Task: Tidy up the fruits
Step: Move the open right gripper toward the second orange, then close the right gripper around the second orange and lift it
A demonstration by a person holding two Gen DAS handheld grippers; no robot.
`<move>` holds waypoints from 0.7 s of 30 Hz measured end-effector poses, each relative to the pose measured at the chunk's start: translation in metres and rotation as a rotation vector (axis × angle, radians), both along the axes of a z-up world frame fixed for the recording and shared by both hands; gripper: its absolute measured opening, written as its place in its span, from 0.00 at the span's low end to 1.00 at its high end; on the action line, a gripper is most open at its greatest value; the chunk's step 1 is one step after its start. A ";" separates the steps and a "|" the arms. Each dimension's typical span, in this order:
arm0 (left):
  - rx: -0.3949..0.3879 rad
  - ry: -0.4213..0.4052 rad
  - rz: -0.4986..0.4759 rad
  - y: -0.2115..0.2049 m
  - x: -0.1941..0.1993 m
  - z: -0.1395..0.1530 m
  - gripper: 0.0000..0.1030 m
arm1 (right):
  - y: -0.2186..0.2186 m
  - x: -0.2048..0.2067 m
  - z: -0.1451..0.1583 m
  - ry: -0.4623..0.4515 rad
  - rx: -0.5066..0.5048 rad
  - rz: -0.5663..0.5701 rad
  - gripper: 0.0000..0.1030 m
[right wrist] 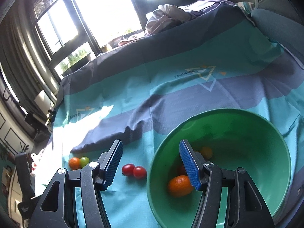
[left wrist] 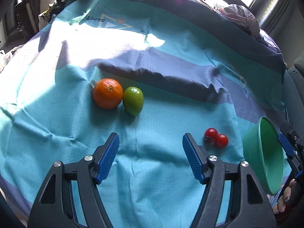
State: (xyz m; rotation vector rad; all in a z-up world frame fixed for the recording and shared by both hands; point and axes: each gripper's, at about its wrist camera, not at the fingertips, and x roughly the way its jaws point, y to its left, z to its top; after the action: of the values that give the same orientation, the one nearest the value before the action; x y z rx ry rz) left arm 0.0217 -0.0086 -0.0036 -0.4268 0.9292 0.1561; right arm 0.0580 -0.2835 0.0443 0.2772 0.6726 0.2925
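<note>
Left wrist view: left gripper spread wide, empty; orange touching green fruit ahead, two cherry tomatoes just right, green bowl far right. Right wrist view: right gripper wide, empty, right finger over bowl holding an orange fruit; tomatoes between fingers.

Upside-down word "HAPPY" printed in dark letters beside a triangle logo on the teal sheet, last letter partly hidden, a second print on it too blurred to read
</note>
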 end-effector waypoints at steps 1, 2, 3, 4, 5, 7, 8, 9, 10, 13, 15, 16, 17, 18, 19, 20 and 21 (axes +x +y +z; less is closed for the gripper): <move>-0.003 -0.003 0.000 0.001 0.000 0.000 0.67 | 0.003 0.000 -0.001 0.005 -0.008 0.008 0.62; -0.007 -0.008 -0.002 0.002 -0.001 0.000 0.67 | 0.007 0.000 -0.002 0.011 -0.015 0.014 0.62; -0.013 -0.012 -0.006 0.003 -0.002 0.001 0.67 | 0.010 0.001 -0.002 0.018 -0.021 0.021 0.62; -0.015 -0.014 -0.010 0.005 -0.003 0.001 0.67 | 0.013 0.000 -0.003 0.021 -0.026 0.028 0.62; -0.015 -0.015 -0.014 0.007 -0.003 0.002 0.67 | 0.016 0.000 -0.003 0.025 -0.031 0.036 0.62; -0.008 -0.031 -0.006 0.013 -0.006 0.004 0.67 | 0.019 -0.001 -0.005 0.031 -0.038 0.045 0.62; 0.000 -0.039 0.011 0.016 -0.007 0.005 0.67 | 0.021 -0.002 -0.005 0.034 -0.038 0.049 0.62; 0.013 -0.044 0.035 0.021 -0.009 0.006 0.67 | 0.023 -0.003 -0.005 0.034 -0.036 0.055 0.62; 0.028 -0.046 0.058 0.025 -0.011 0.007 0.67 | 0.024 -0.004 -0.005 0.032 -0.032 0.060 0.62; 0.069 -0.048 0.121 0.037 -0.014 0.009 0.67 | 0.031 -0.006 -0.004 0.035 -0.013 0.090 0.62; 0.093 -0.039 0.147 0.043 -0.015 0.008 0.67 | 0.038 -0.004 -0.006 0.065 0.008 0.127 0.62; 0.102 -0.032 0.154 0.046 -0.015 0.007 0.67 | 0.042 -0.005 -0.006 0.077 0.014 0.146 0.62; 0.104 -0.026 0.160 0.049 -0.015 0.006 0.67 | 0.048 -0.005 -0.007 0.083 0.018 0.163 0.62; 0.101 -0.022 0.167 0.052 -0.015 0.006 0.67 | 0.054 -0.006 -0.008 0.091 0.019 0.178 0.62; 0.095 -0.021 0.175 0.056 -0.016 0.005 0.67 | 0.060 -0.005 -0.009 0.104 0.016 0.191 0.62; 0.091 -0.020 0.181 0.058 -0.017 0.006 0.67 | 0.069 -0.003 -0.011 0.121 0.009 0.204 0.62; 0.093 -0.020 0.187 0.061 -0.018 0.006 0.67 | 0.078 0.000 -0.013 0.141 0.002 0.217 0.62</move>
State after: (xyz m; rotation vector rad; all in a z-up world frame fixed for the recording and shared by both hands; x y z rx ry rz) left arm 0.0035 0.0524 0.0024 -0.4281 0.8578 0.3637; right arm 0.0582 -0.2053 0.0312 0.2281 0.8432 0.4846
